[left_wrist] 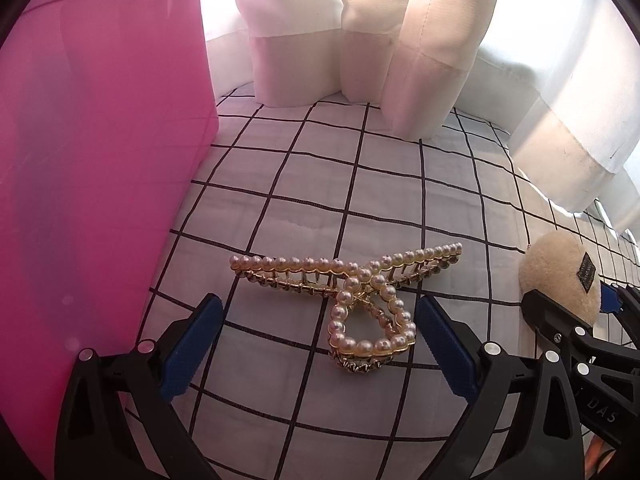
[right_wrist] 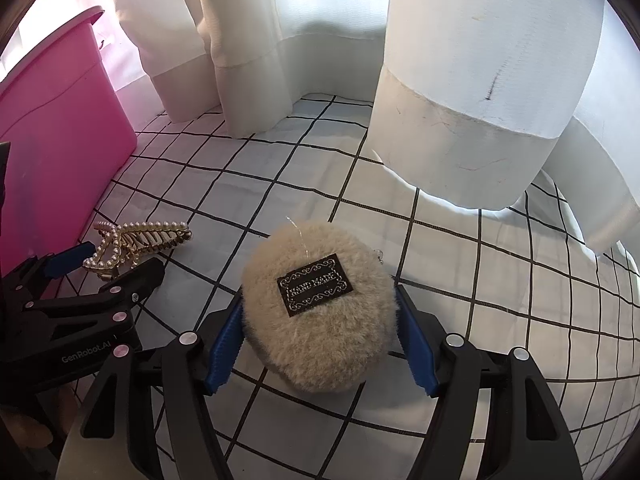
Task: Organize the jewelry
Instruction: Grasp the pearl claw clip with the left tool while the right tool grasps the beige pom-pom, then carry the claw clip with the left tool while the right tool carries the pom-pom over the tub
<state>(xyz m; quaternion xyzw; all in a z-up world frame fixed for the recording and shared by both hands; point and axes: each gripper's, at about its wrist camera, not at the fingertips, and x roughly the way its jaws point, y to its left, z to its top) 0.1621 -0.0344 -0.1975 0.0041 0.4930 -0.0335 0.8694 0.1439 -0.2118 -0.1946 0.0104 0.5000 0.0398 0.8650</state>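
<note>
A gold claw clip lined with pearls (left_wrist: pixel 352 300) lies on the checked cloth (left_wrist: pixel 360 200). Its heart-shaped loop sits between the blue pads of my left gripper (left_wrist: pixel 318 300), which is open, with a gap on both sides. The same clip (right_wrist: pixel 140 236) shows at the left of the right wrist view, with the left gripper (right_wrist: pixel 104 268) over it. A round beige fluffy pouch (right_wrist: pixel 316 312) with a black "HAND MADE" label rests on the cloth. My right gripper (right_wrist: pixel 320 300) is shut on it, both pads against the fur. The pouch (left_wrist: pixel 560 272) also appears at the right edge of the left wrist view.
A tall pink plastic bin (left_wrist: pixel 100 160) stands just left of the clip, and its rim (right_wrist: pixel 60 140) is visible in the right wrist view. White curtains (right_wrist: pixel 460 120) hang down to the cloth along the back. The two grippers are side by side, close together.
</note>
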